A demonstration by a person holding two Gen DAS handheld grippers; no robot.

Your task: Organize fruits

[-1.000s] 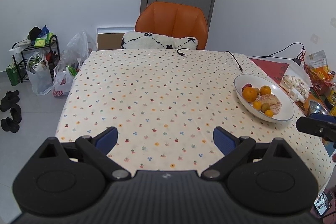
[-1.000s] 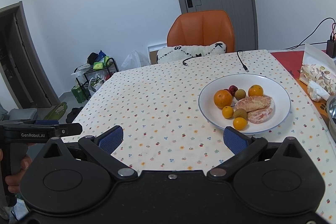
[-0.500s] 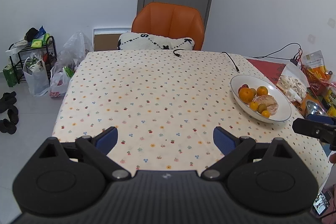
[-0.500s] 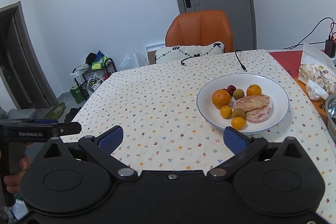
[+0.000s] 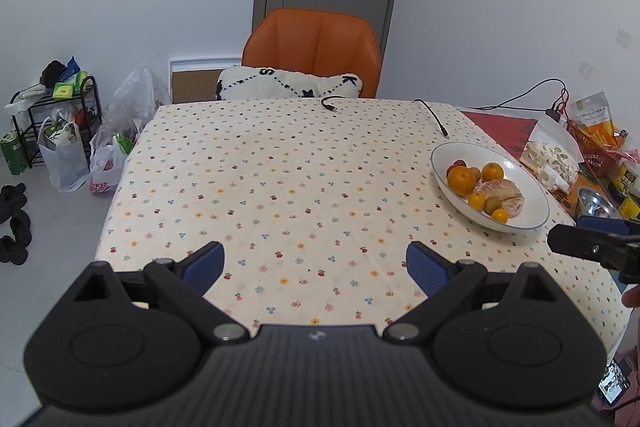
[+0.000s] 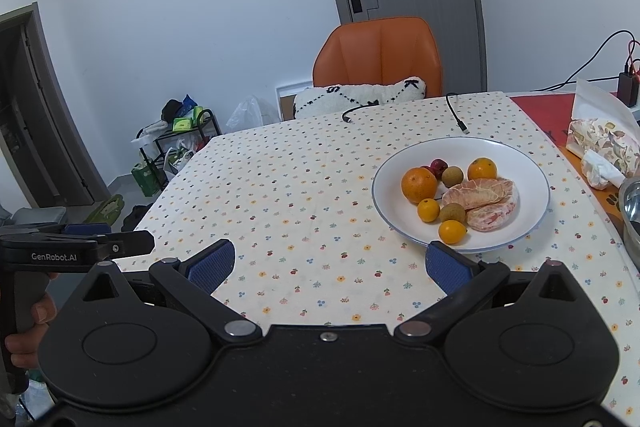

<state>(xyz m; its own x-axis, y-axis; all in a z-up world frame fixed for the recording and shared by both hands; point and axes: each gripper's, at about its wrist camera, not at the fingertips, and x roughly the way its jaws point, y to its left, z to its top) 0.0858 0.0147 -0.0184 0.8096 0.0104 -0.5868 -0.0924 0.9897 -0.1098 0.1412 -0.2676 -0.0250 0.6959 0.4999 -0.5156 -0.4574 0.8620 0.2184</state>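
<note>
A white plate (image 6: 532,167) stands on the right half of the flowered table (image 6: 304,195). It holds a large orange (image 6: 419,184), a smaller orange (image 6: 482,169), peeled pomelo pieces (image 6: 480,193), small kumquats, brown longans and a red fruit. The plate also shows in the left wrist view (image 5: 532,199), far right. My right gripper (image 6: 327,267) is open and empty, just in front of the plate's near rim. My left gripper (image 5: 315,263) is open and empty over the table's front middle.
An orange chair (image 5: 316,51) with a white cushion stands behind the table. Two black cable ends (image 5: 330,105) lie at the far edge. Snack bags, a tissue pack (image 6: 600,135) and a metal bowl (image 6: 632,203) crowd the right side. Bags and a rack (image 5: 52,119) stand on the floor at left.
Both grippers have drawn back and risen slightly from the table, so the plate and table look a little farther off. Both stay open and empty.
</note>
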